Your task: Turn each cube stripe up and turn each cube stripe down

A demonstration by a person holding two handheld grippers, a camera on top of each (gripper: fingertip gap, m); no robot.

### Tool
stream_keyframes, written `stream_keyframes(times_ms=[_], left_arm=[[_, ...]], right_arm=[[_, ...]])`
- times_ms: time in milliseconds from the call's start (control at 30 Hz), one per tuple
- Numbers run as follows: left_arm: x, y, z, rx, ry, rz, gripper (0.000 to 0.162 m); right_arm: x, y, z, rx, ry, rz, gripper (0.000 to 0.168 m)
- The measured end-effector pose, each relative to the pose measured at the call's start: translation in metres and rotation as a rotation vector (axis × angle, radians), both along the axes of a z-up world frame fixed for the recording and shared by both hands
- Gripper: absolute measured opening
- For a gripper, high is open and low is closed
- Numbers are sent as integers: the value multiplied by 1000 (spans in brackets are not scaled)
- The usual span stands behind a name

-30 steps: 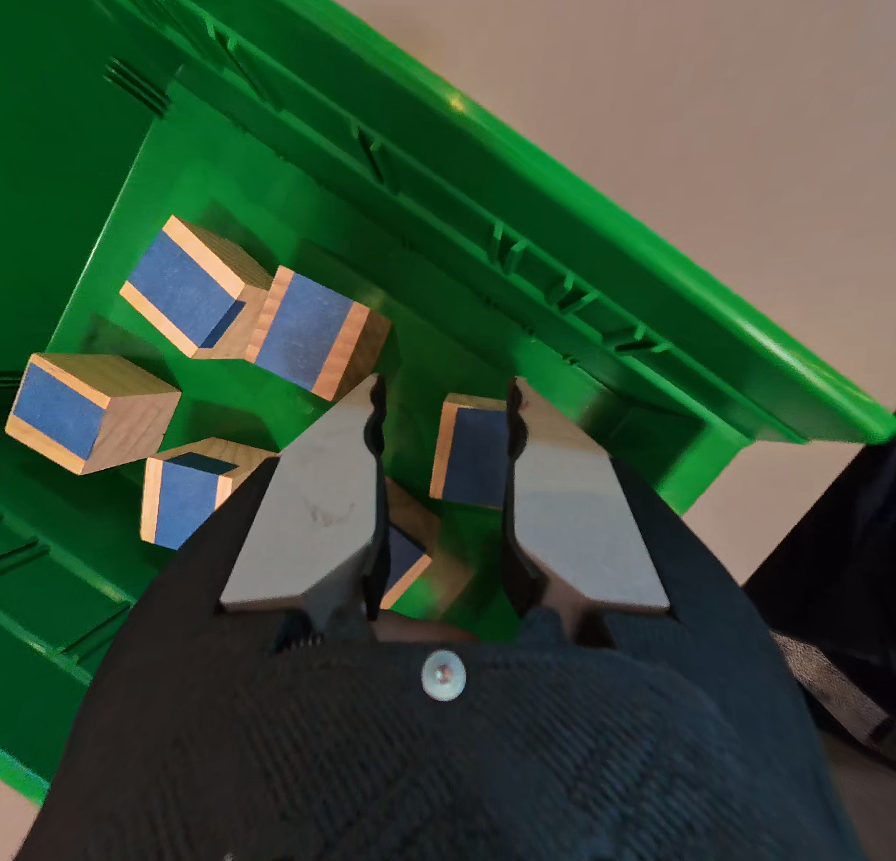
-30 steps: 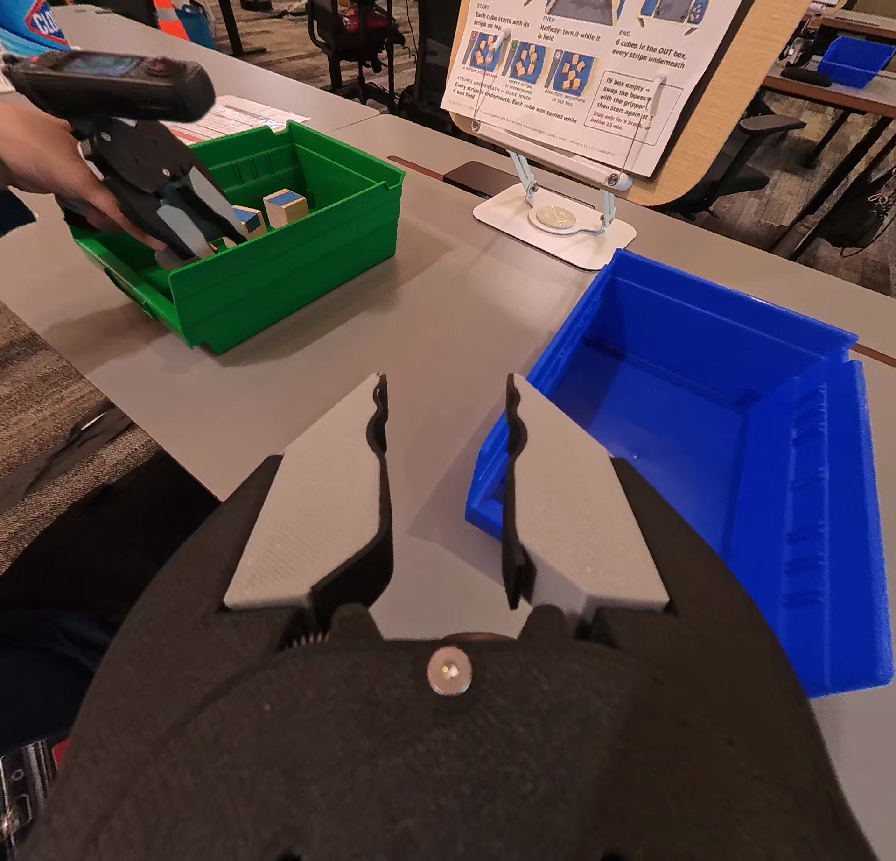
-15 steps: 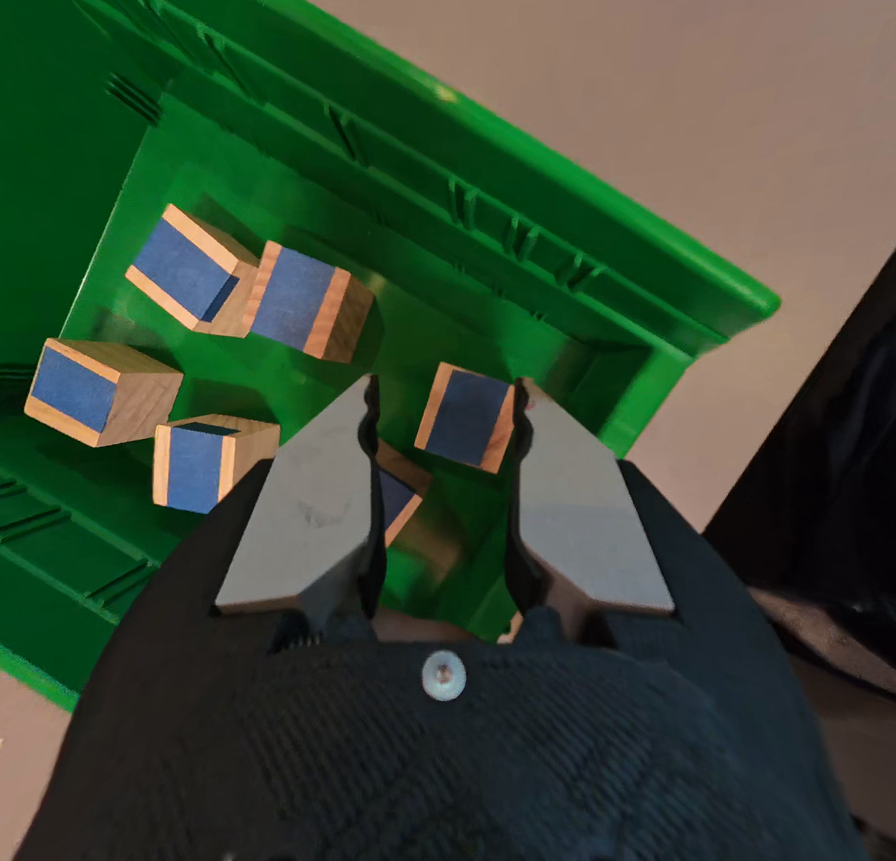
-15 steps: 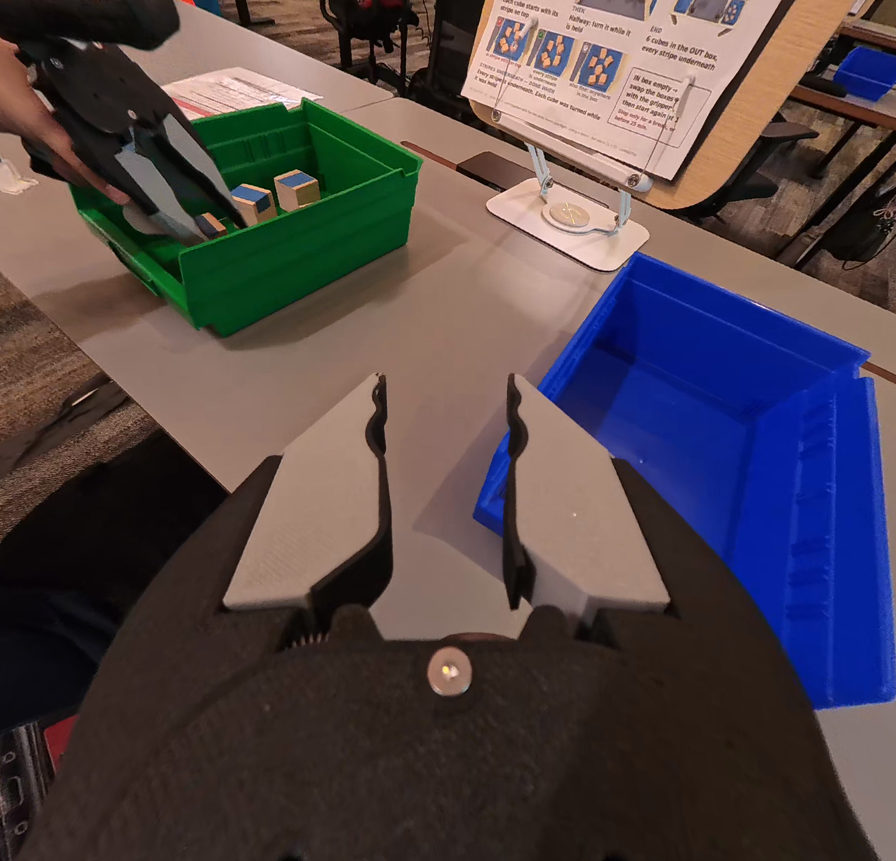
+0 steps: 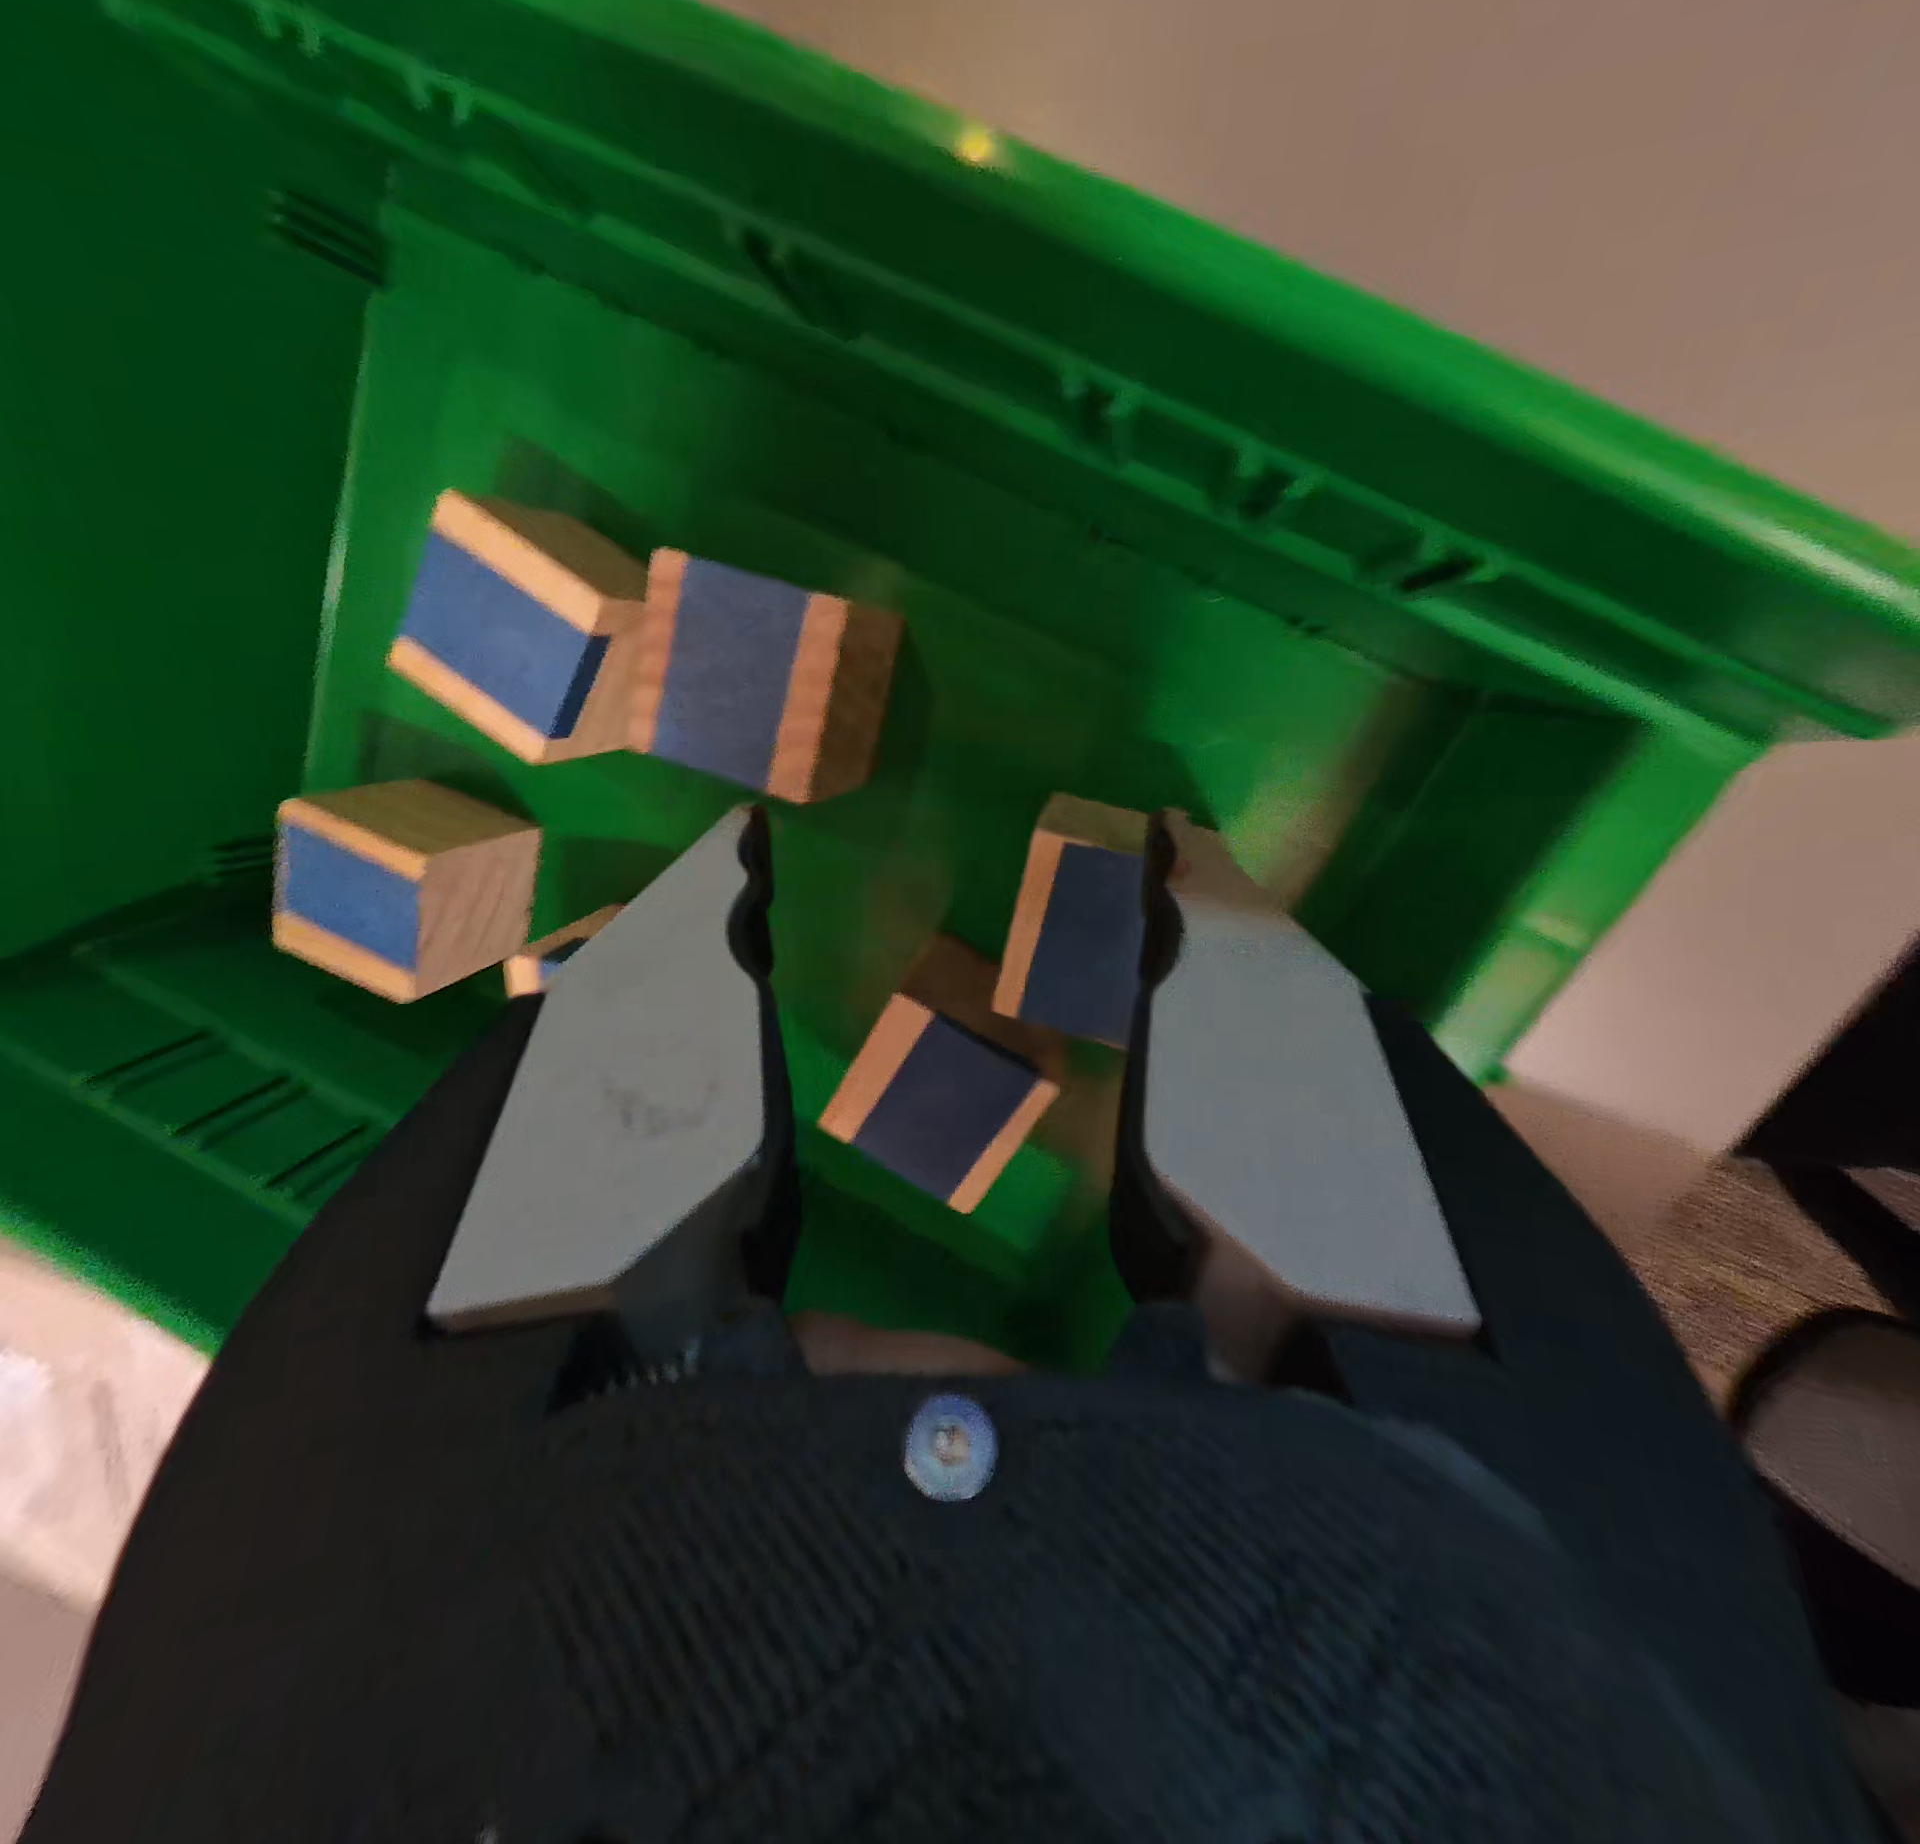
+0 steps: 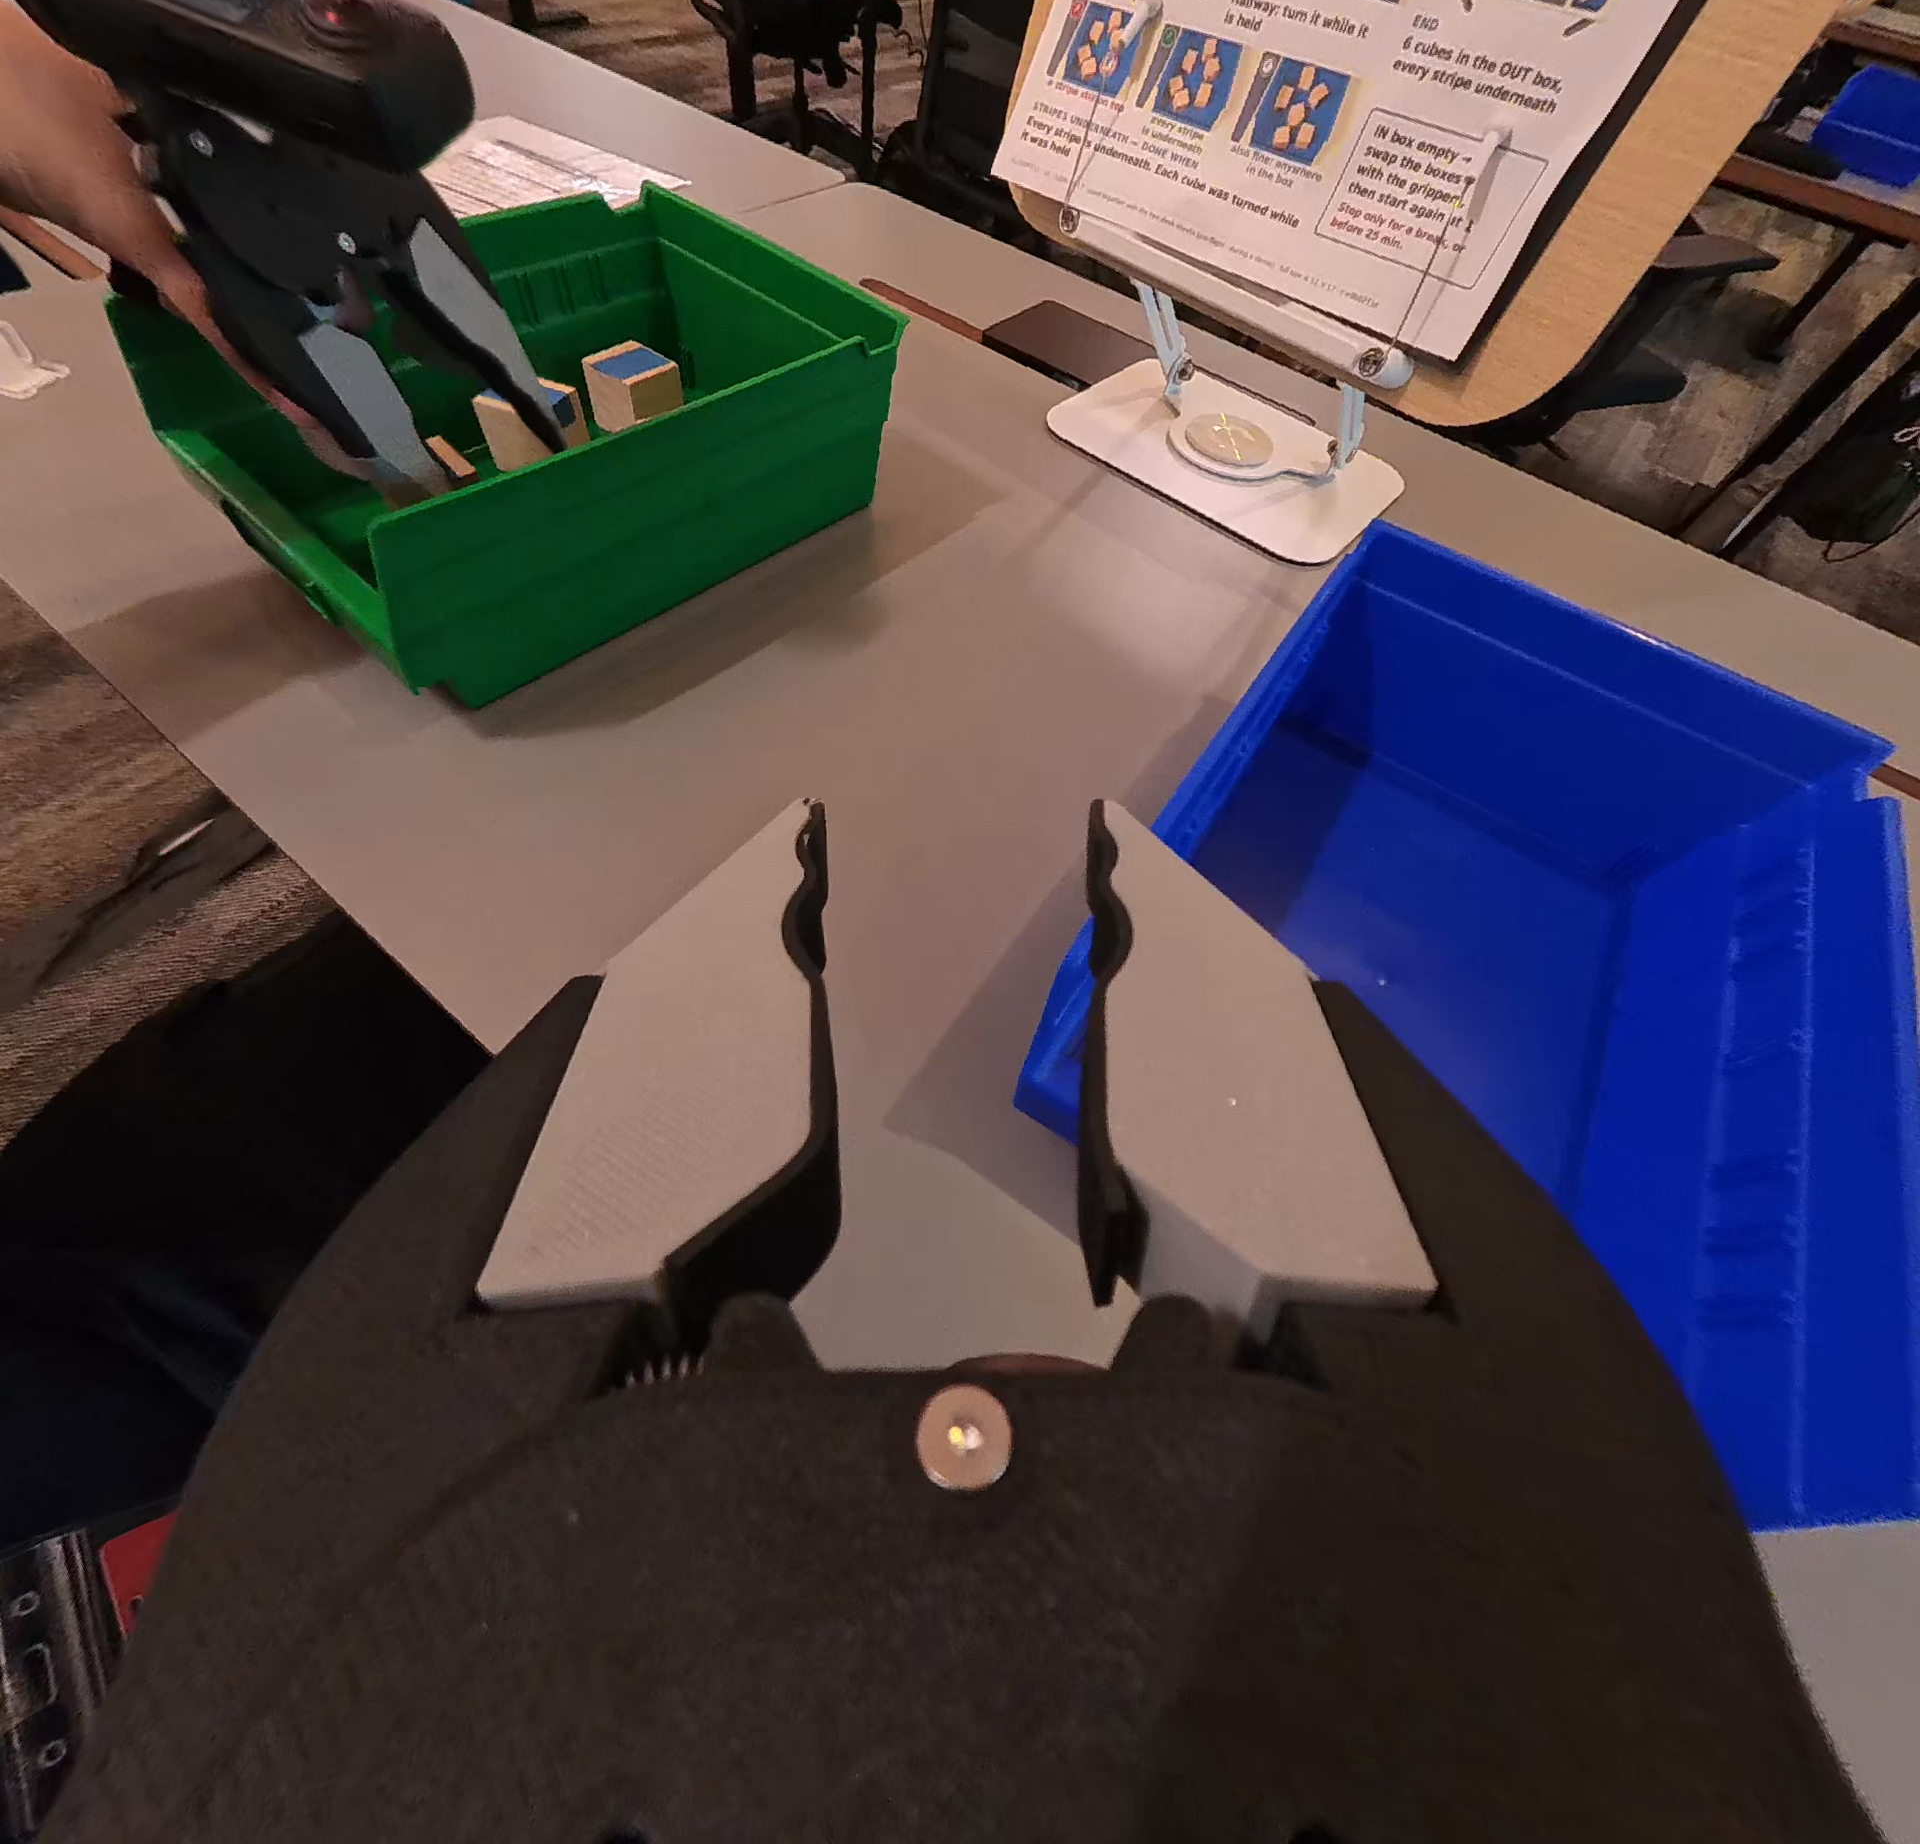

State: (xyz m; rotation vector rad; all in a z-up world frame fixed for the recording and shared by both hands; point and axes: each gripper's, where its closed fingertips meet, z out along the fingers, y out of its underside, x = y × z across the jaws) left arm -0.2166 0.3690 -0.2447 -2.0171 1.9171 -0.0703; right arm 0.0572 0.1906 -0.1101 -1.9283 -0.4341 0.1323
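Observation:
Several wooden cubes with a blue stripe on top lie in the green bin (image 5: 1039, 360). My left gripper (image 5: 951, 828) is open above the bin's near right part. One cube (image 5: 935, 1088) lies between its fingers and another cube (image 5: 1081, 921) sits against the right finger. Two touching cubes (image 5: 727, 662) lie farther in, one more cube (image 5: 395, 885) at the left. In the right wrist view the left gripper (image 6: 457, 444) reaches into the green bin (image 6: 623, 568). My right gripper (image 6: 951, 828) is open and empty over the grey table (image 6: 831, 755), beside the blue bin (image 6: 1558, 859).
The blue bin holds nothing that I can see. A white stand with an instruction sheet (image 6: 1299, 132) stands behind the bins. Papers (image 6: 540, 168) lie behind the green bin. The table's near edge runs at the left, with carpet below it.
My left gripper has shifted over the bin so a cube now lies between its fingers, and its view is blurred by motion. My right gripper has moved slightly forward over the table.

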Motion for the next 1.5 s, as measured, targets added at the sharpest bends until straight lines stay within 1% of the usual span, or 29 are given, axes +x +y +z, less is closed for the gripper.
stream_keyframes(times_ms=[33,100,233,300,367,400,433,567,633,733,800,900,967,1000,1067,1133,1200,1233,1300,1367,1433,1467,1500], left_arm=[[-3,9,0,51,27,19,66],[-5,19,1,126,54,29,61],[1,14,9,107,4,41,59],[-1,5,13,55,-15,48,60],[-4,-9,13,-9,-19,22,60],[-8,-12,11,-16,-2,6,60],[-11,-14,9,-17,3,-6,57],[-9,-15,7,-50,-34,1,54],[-10,-16,7,-65,-34,-7,56],[-10,-28,7,-143,-35,-43,61],[-15,-26,6,-139,-9,-42,61],[-21,-18,-4,-97,51,-31,63],[-21,-18,-16,-107,88,-29,64],[-21,-19,-22,-112,105,-36,63],[-17,-25,-31,-143,111,-61,44],[-10,-25,-30,-134,77,-83,44],[-2,-26,-19,-103,5,-109,43],[2,-23,-8,-54,-47,-112,44],[14,-17,28,70,-234,-84,43],[31,-24,75,198,-505,-73,43],[46,-53,118,320,-772,-122,43],[53,-73,131,359,-863,-145,42],[60,-90,136,397,-917,-151,41]], right_arm=[[0,1,-1,-3,3,1,48],[1,2,-3,-10,0,1,48],[1,2,-5,-14,-7,-1,48],[1,1,-4,-12,-3,0,48],[2,1,-3,-9,-1,-3,48],[2,1,-3,-8,2,-3,48],[2,1,-3,-8,4,-1,48],[-2,1,-4,-13,-3,7,48],[-5,1,-6,-18,-15,11,48],[-6,0,-7,-20,-28,17,48],[-6,1,-8,-23,-29,19,48],[-6,3,-10,-29,-25,20,48],[-7,3,-12,-35,-30,22,48],[-7,3,-12,-35,-35,23,48],[-8,2,-11,-32,-41,25,48],[-8,1,-10,-28,-42,26,48],[-7,1,-10,-27,-40,27,48],[-6,2,-11,-29,-36,28,48],[-6,3,-13,-35,-21,33,48],[-10,4,-14,-42,11,54,48],[-19,5,-14,-49,59,92,48],[-25,5,-14,-55,87,118,48],[-33,4,-15,-65,115,148,48]])
